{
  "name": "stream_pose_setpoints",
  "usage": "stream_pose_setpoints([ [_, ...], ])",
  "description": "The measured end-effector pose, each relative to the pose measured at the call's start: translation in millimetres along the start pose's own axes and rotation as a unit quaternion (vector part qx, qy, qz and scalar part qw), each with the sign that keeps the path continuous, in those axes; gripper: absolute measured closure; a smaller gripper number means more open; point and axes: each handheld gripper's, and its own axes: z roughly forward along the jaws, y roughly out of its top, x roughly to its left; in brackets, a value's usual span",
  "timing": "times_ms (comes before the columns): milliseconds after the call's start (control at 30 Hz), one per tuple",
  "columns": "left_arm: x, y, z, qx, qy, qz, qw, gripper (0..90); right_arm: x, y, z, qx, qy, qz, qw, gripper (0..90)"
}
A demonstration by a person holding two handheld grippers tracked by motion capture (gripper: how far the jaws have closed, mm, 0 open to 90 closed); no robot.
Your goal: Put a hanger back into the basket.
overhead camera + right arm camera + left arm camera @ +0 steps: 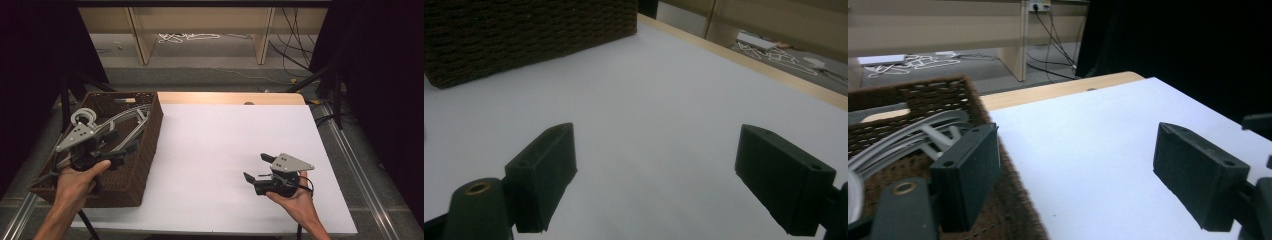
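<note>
- Looking over the table (240, 165) first: big white top, bare in the middle, wood strip along the far edge.
- Basket (142, 150) next: dark wicker, sits at the table's left edge, tall walls. Prob light but bulky; the weave would snag a jaw tip.
- Hangers (131, 120) inside the basket: pale grey, look like plastic, several stacked w/ arms overlapping, running diagonally toward the far right corner. My guess: light, stiff, a bit slick, and liable to tangle, so lifting one may drag the others. Best hold, I'd say, is a straight arm near the top of the pile, not the hook.
- Left gripper (127, 145): hovers over the basket's near right part, jaws wide apart, nothing between them. In the left gripper view one pad (968, 175) sits over the wicker rim, the other out over the white top.
- Right gripper (257, 167): low over the table, well apart from the basket, jaws spread, holding nothing; points toward the basket wall (524, 35).
- In the way: basket's right wall stands between the right gripper and the hangers; rim is close under my left jaws.
</note>
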Motion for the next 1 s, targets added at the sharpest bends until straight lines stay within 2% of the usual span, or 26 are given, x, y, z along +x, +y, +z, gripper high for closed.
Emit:
stream_pose_setpoints([
  [133, -17.7, -8.0, 10.8, -0.004, -0.030, 0.004, 0.9995, 18.4, 0.7, -0.7, -2.1, -0.006, 0.003, 0.010, 0.9999, 17.6],
  [200, -27.3, -13.2, 18.1, -0.003, -0.033, 0.022, 0.9992, 18.2, 3.3, -1.8, -3.7, -0.008, 0.001, 0.020, 0.9998, 17.6],
  [267, -33.5, -17.3, 23.1, -0.009, -0.036, 0.031, 0.9988, 18.2, 3.6, -1.8, -5.0, -0.007, 0.001, 0.021, 0.9998, 17.6],
  [367, -43.8, -23.9, 30.1, -0.018, -0.050, 0.031, 0.9981, 18.2, 5.9, -2.8, -6.1, -0.017, 0.009, 0.027, 0.9994, 17.5],
  [400, -46.6, -25.9, 31.8, -0.018, -0.054, 0.035, 0.9978, 18.2, 7.4, -2.9, -7.9, -0.018, 0.001, 0.027, 0.9995, 17.5],
  [467, -52.4, -30.7, 35.0, -0.022, -0.053, 0.047, 0.9972, 18.2, 8.7, -3.4, -8.5, -0.022, 0.008, 0.028, 0.9993, 17.4],
  [500, -54.3, -32.9, 36.4, -0.022, -0.054, 0.051, 0.9970, 18.2, 10.0, -3.4, -10.0, -0.020, 0.002, 0.029, 0.9994, 17.4],
  [567, -56.8, -37.0, 39.1, -0.020, -0.058, 0.055, 0.9966, 18.1, 11.4, -3.9, -10.9, -0.024, 0.007, 0.029, 0.9993, 17.3],
  [633, -59.1, -41.2, 41.0, -0.020, -0.052, 0.064, 0.9964, 17.9, 13.2, -4.6, -12.1, -0.021, 0.005, 0.029, 0.9994, 17.4],
  [733, -61.8, -50.3, 43.1, -0.024, -0.051, 0.072, 0.9958, 18.0, 17.1, -7.8, -12.7, -0.032, 0.009, 0.034, 0.9988, 17.3],
  [800, -63.1, -53.2, 43.4, -0.026, -0.049, 0.070, 0.9960, 17.9, 18.3, -8.0, -14.4, -0.025, 0.008, 0.033, 0.9991, 17.3],
  [900, -65.8, -63.0, 43.9, -0.028, -0.057, 0.078, 0.9949, 17.9, 21.7, -9.6, -16.1, -0.034, 0.004, 0.029, 0.9990, 17.1],
  [967, -66.5, -70.2, 44.2, -0.027, -0.058, 0.080, 0.9947, 17.8, 24.2, -10.4, -17.9, -0.030, 0.010, 0.032, 0.9990, 16.8],
  [1000, -66.2, -73.6, 43.4, -0.025, -0.059, 0.080, 0.9947, 17.5, 25.6, -12.0, -20.2, -0.034, 0.003, 0.031, 0.9989, 16.8],
])
